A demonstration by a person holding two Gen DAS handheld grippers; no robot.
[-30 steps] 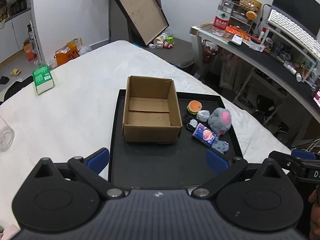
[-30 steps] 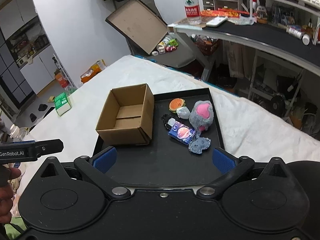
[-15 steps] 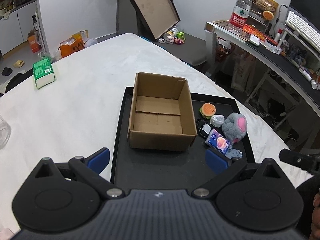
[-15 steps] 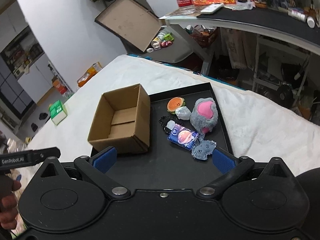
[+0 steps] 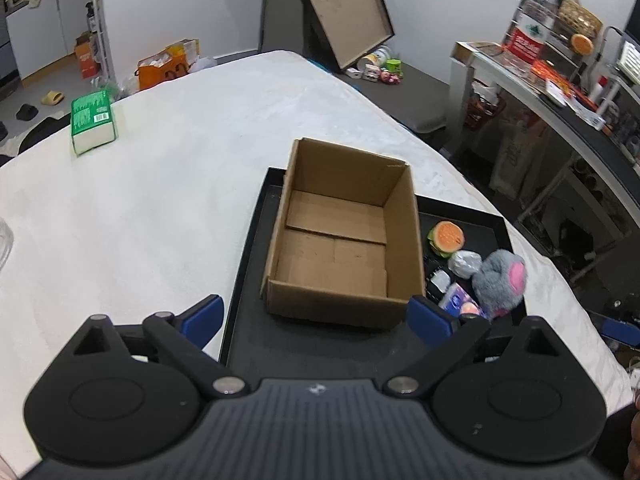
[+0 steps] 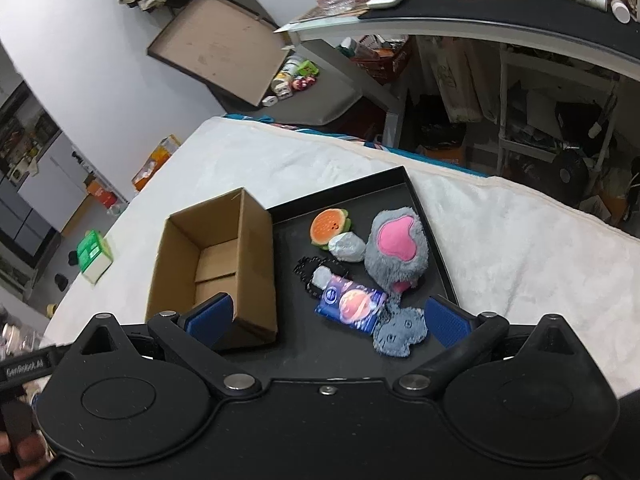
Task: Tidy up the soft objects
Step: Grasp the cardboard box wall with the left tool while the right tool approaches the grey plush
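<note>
An open, empty cardboard box [image 5: 340,240] [image 6: 216,264] stands on a black tray [image 5: 248,264] [image 6: 352,196]. To its right lie a burger toy [image 5: 446,238] [image 6: 330,226], a grey lump [image 6: 347,247], a grey-and-pink plush [image 5: 500,280] [image 6: 396,248], a blue planet-print packet [image 6: 352,308], a small grey-blue plush [image 6: 398,332] and a black lacy piece [image 6: 308,270]. My left gripper [image 5: 316,316] hovers before the box's near wall; its jaws are closing with nothing between them. My right gripper [image 6: 329,318] is open above the tray, empty, near the packet.
The tray rests on a white padded surface [image 5: 160,200]. A green tissue pack [image 5: 91,122] lies far left and a clear glass [image 5: 4,240] at the left edge. A cluttered desk [image 5: 560,92] stands to the right. A hand holds the other gripper's handle [image 6: 24,364].
Both grippers have come forward and down towards the tray, so the box and toys look larger. The left pads stand slightly closer together than before.
</note>
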